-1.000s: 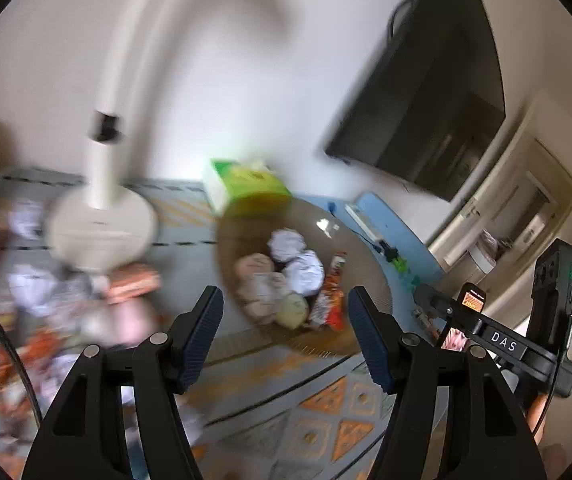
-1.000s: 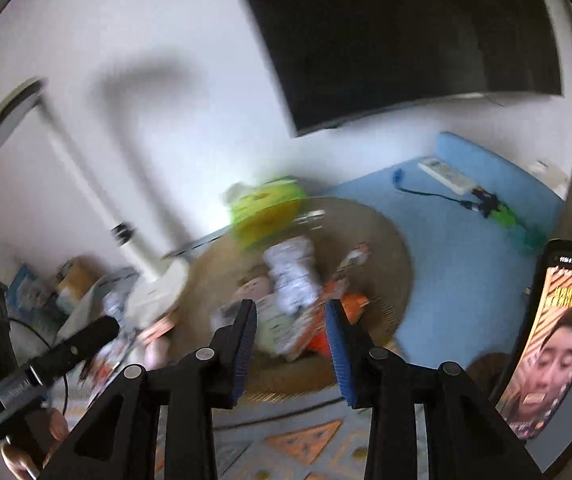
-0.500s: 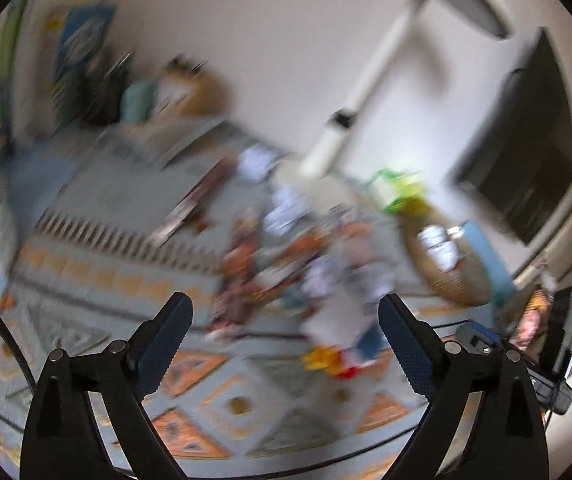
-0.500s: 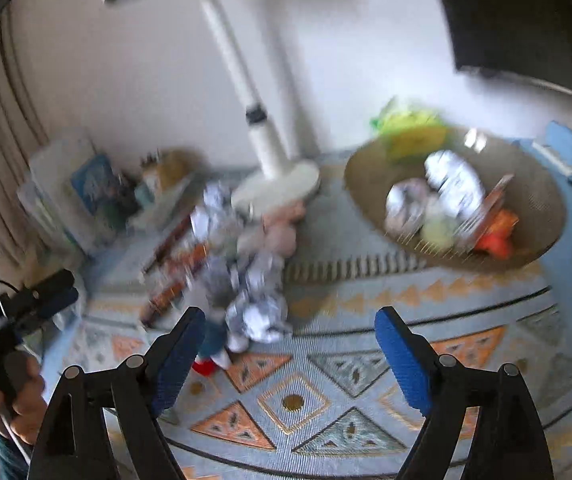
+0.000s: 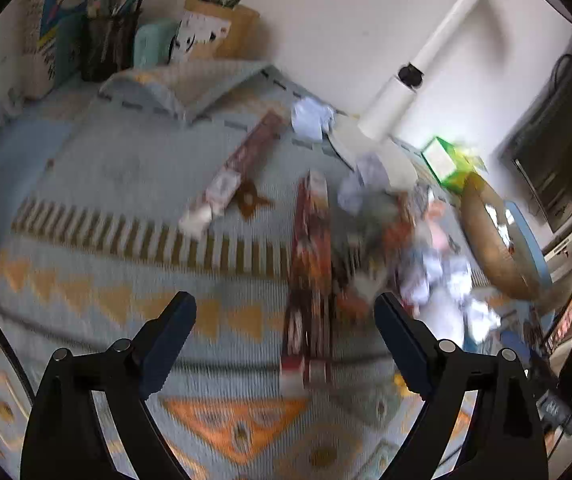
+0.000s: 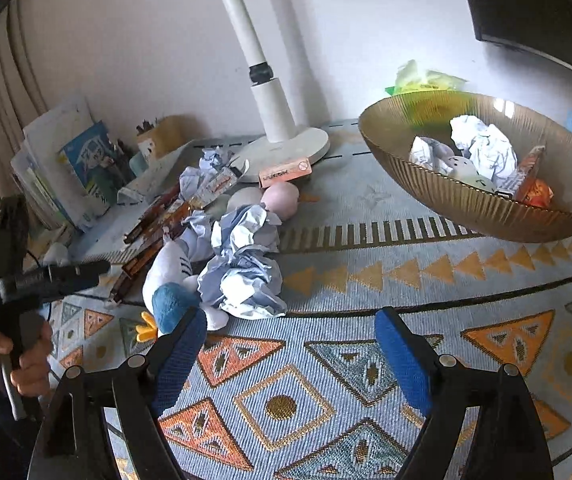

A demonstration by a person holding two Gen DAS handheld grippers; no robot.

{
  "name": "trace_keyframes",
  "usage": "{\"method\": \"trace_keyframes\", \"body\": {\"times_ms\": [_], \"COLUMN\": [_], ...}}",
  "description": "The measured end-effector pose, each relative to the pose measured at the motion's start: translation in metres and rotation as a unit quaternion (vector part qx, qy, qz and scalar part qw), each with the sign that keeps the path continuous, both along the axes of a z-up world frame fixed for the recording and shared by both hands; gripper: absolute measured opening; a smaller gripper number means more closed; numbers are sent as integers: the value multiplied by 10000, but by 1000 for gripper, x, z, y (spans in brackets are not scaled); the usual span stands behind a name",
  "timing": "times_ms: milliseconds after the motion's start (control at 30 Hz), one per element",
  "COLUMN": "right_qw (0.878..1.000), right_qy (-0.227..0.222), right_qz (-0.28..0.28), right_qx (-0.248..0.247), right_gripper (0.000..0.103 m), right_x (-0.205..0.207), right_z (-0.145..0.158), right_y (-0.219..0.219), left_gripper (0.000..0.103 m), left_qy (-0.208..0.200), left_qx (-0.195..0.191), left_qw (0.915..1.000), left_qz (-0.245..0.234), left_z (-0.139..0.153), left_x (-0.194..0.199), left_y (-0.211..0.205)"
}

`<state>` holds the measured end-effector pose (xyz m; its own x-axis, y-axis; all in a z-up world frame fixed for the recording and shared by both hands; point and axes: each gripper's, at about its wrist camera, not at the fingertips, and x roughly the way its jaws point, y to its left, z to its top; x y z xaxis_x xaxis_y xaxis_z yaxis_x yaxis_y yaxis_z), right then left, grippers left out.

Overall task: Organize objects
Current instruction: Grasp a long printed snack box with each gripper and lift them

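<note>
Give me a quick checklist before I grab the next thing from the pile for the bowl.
1. Right gripper open, nothing between the fingers: ok.
2. Left gripper open, nothing held: ok.
3. Crumpled paper on the rug, just ahead of the right gripper, top uncovered: ok.
4. Bowl upright, part of its inside bare: ok.
5. Left view sharp enough to aim at the long snack box: not ok, blurred.

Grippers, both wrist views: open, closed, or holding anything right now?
Left gripper: open, holding nothing, over the rug.
Right gripper: open, holding nothing.
</note>
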<state>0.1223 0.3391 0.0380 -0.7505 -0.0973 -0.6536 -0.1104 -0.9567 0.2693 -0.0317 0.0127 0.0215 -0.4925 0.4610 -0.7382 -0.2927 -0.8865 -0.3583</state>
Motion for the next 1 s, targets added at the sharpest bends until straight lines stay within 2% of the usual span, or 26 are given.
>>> {"method": "trace_keyframes", "body": {"times_ms": [33, 100, 267, 333, 467, 567, 633, 767, 833, 1000], "right_qw": [10000, 10000, 10000, 10000, 9999, 9999, 9998, 9992, 9982, 9939], "right_qy": [-10, -42, -68, -82, -104, -148, -170, -110, -54, -321], "right_qz": [-11, -17, 21, 23, 41, 55, 97, 374, 578, 751], "right_qx": [-24, -17, 14, -20, -71, -22, 19, 79, -144, -737], "right_gripper": [86, 85, 85, 85, 85, 84, 78, 73, 63, 61], "right_x": [0, -1, -2, -3, -5, -7, -9, -26, -43, -97], "right_z": [0, -1, -1, -2, -3, -2, 3, 33, 50, 62], "right_y": [1, 0, -2, -1, 0, -2, -6, -29, -46, -89], "left_gripper": [85, 56, 41, 37, 22, 21, 21, 18, 17, 17], "left_qy": [60, 15, -67, 77, 315, 352, 399, 422, 301, 206], "left_qx": [-138, -300, -648, -814, -1049, -797, -755, -453, -282, -151], "left_qw": [9999, 9989, 9964, 9953, 9929, 9956, 9960, 9981, 9991, 9994], "left_qz": [-49, -353, -549, -526, -455, -353, -273, -52, 29, 240], "left_z": [2, 0, -15, -16, -17, -18, -17, -15, -16, -18], "left_x": [-8, -20, -38, -39, -34, -27, -21, -21, -25, -27], "left_y": [6, 23, 52, 57, 54, 41, 35, 20, 12, 0]}}
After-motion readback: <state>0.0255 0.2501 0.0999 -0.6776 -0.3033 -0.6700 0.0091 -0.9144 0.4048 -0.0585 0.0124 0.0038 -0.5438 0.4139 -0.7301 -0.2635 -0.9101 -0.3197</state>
